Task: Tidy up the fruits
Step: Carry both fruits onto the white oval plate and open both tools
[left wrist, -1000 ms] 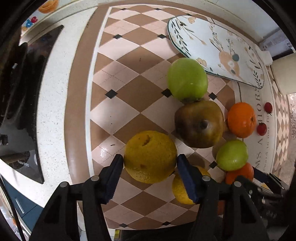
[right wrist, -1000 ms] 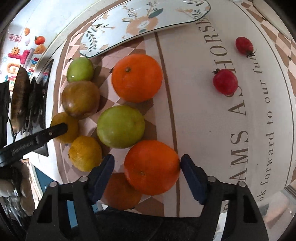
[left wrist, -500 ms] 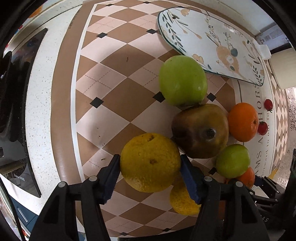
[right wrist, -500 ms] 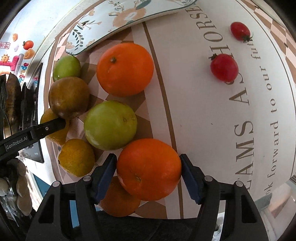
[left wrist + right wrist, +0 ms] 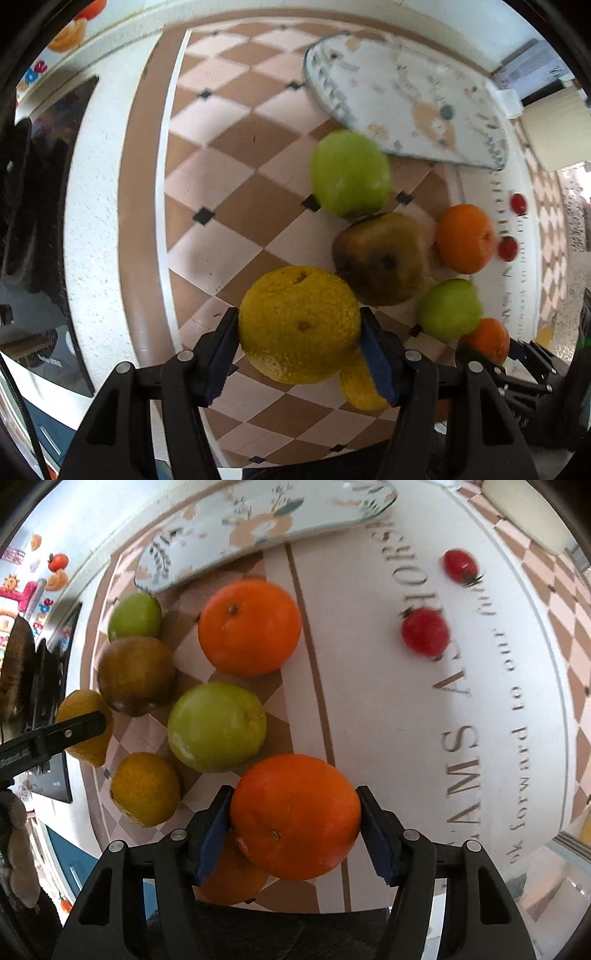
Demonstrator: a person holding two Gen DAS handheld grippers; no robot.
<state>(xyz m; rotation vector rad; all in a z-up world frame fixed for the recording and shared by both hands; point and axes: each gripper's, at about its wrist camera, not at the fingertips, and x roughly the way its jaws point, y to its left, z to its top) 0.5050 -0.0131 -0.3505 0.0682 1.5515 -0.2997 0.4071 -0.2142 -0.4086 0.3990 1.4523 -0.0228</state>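
My left tongs (image 5: 300, 354) grasp a yellow citrus (image 5: 299, 325), my right tongs (image 5: 293, 829) an orange (image 5: 295, 816); the tray (image 5: 266, 524) at the mat's (image 5: 388, 701) far edge holds nothing, so sorting has barely begun.

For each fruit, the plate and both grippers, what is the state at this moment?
left gripper: shut on yellow citrus.
right gripper: shut on near orange.
far orange: free, on the mat.
big green fruit: free, beside the near orange.
brown fruit: free, against the small green fruit.
two cherry tomatoes: loose, apart.
patterned plate: nothing visible on it.
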